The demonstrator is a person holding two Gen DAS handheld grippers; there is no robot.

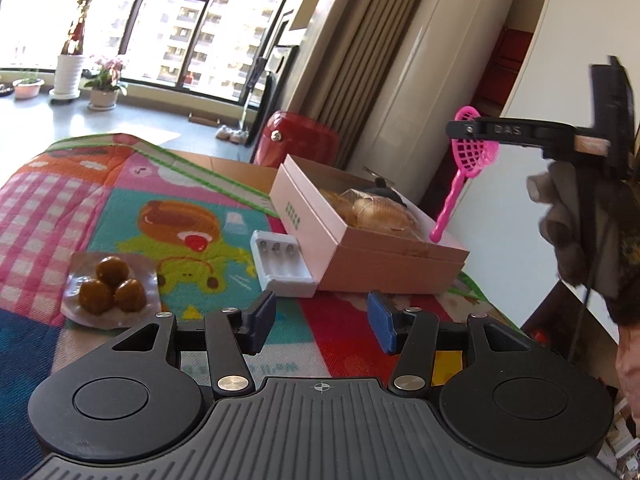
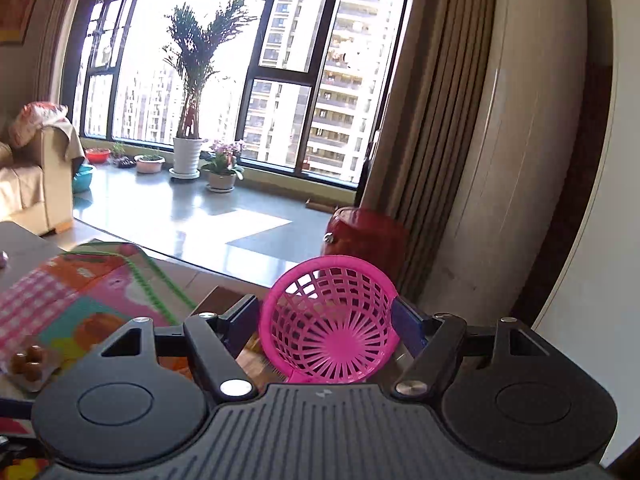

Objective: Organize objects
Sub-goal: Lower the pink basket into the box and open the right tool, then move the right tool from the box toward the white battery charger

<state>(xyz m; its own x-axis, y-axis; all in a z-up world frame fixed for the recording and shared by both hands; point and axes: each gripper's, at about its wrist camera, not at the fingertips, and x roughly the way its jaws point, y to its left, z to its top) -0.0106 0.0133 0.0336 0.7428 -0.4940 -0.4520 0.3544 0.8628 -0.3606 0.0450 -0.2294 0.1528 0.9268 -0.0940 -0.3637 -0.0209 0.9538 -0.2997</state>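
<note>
A pink plastic strainer (image 2: pixel 332 328) is clamped by its mesh bowl between the pads of the right gripper (image 2: pixel 326 326), and in the left wrist view it is seen held in the air above the far right corner of the open pink box (image 1: pixel 320 240), its handle hanging down (whether the tip touches the box rim cannot be told). The left gripper (image 1: pixel 322 322) is held about half open with nothing between its blue pads, low over the colourful blanket (image 1: pixel 120 200). A white battery case (image 1: pixel 282 262) is set against the box's near side, and a packet of brown balls (image 1: pixel 110 288) is laid to its left.
</note>
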